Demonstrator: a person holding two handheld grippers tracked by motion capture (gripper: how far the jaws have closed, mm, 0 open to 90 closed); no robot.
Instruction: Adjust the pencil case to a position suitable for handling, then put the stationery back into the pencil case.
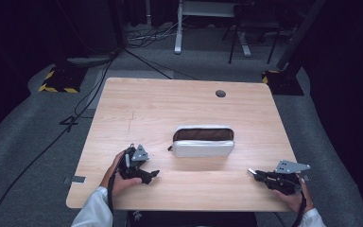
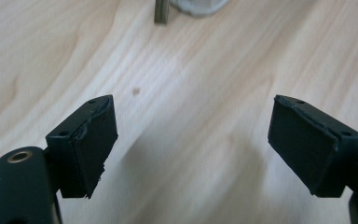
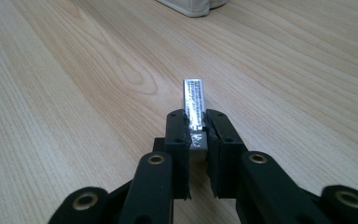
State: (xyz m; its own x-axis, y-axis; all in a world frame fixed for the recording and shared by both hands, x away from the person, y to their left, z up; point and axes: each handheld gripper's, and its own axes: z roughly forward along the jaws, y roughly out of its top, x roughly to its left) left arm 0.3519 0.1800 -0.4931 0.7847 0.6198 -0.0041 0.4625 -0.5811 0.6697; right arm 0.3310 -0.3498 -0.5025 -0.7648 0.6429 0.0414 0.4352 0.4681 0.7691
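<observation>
R gripper (image 3: 196, 122): near right of table, clenched on a thin silver strip (image 3: 193, 99) w/ fine print; strip juts fwd past the tips, held low over the wood.
L gripper (image 2: 191, 140): near left, released, nothing btwn the pads; bare wood below.
L pads (image 2: 95, 140): worn, edges ragged on the one seen at left in the left gripper view.
Pouch (image 1: 203, 141): mid table, white, mouth unzipped, brown lining showing; well apart from both grippers, farther from R.
Zip pull (image 2: 161, 11): just beyond L gripper, at pouch's left end, hanging toward the wood.
Table (image 1: 137, 109): light wood, cable hole (image 1: 220, 93) at far right.
Risk 1: strip pinched at one end only, so prob. bends or pivots if it hits the pouch rim on the way in; cause = long free end.
Risk 2: soft pouch mouth may sag shut; cause = L not holding it open yet. Strip then lands on top, not inside.
Risk 3: pouch may slide far on smooth wood if pushed w/o bracing.
Risk 4: ragged L pad may slip on the small zip pull or thin fabric.
High view gives: whole layout, both hands, open mouth + lining, gaps btwn things.
Right gripper view gives: strip itself, its print, how the tips pinch it; high view too coarse for that.
Left gripper view gives: pad wear, zip pull close up, gap btwn pads.
</observation>
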